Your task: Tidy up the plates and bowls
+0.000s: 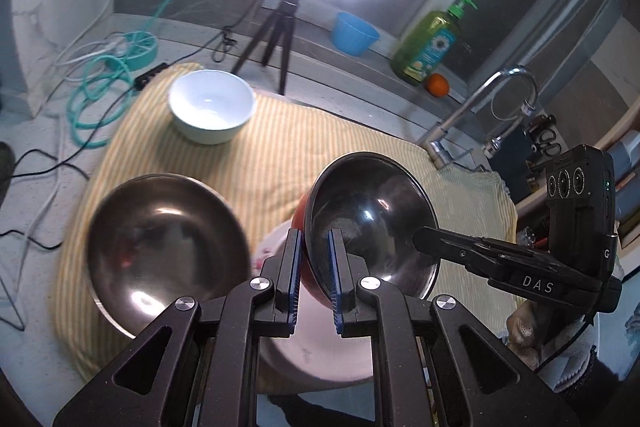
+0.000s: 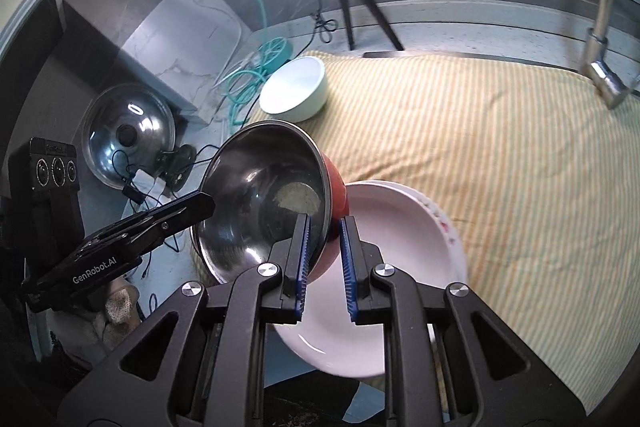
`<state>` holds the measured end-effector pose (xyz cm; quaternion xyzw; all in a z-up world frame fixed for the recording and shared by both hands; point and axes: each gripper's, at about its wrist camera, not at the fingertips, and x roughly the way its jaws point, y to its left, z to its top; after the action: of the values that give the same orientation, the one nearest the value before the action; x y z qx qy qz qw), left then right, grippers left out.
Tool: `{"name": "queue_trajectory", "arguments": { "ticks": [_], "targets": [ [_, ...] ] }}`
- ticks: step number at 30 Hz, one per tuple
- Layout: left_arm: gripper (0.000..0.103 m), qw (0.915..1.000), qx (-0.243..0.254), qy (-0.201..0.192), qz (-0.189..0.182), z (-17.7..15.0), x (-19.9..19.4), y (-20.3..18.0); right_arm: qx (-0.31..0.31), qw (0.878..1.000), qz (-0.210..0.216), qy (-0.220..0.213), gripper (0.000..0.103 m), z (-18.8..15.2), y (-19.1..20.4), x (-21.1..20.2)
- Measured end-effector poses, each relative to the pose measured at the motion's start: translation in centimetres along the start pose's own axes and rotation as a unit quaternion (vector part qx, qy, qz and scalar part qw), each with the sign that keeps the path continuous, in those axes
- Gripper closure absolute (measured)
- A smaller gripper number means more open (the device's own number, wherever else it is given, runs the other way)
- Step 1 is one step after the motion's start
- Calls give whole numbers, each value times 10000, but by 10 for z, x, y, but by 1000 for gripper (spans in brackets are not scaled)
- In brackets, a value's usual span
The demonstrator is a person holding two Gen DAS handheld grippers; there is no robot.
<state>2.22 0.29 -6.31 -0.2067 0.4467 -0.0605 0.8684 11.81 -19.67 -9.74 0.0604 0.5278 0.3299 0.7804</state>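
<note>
A red-sided steel bowl (image 1: 372, 223), rim pinched between the nearly closed left hand-held gripper (image 1: 315, 269) and right hand-held gripper (image 2: 325, 257), hangs tilted over white plates (image 2: 400, 227), where an uneven pull could slip it loose.

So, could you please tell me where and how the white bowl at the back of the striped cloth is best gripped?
Grip the white bowl by its rim, coming from above with one jaw inside and one outside. It stands upright and open on the striped cloth, and its round wall looks too wide to span.
</note>
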Motion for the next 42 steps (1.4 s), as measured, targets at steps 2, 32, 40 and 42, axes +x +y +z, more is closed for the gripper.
{"name": "queue_trajectory", "arguments": {
  "ticks": [2, 32, 40, 42],
  "targets": [
    [92, 10000, -71, -45, 54, 0, -5, 11, -75, 10000, 38, 54, 88, 2, 11, 9],
    [92, 9955, -780, 249, 468, -15, -2, 127, -632, 9922, -216, 1056, 88, 7, 91, 137],
    [92, 9955, -715, 354, 513, -15, 5, 131, -689, 9912, -352, 1078, 87, 6, 92, 144],
    [92, 9955, -702, 380, 509, -15, 6, 131, -728, 9907, -383, 1088, 85, 6, 94, 146]
  ]
}}
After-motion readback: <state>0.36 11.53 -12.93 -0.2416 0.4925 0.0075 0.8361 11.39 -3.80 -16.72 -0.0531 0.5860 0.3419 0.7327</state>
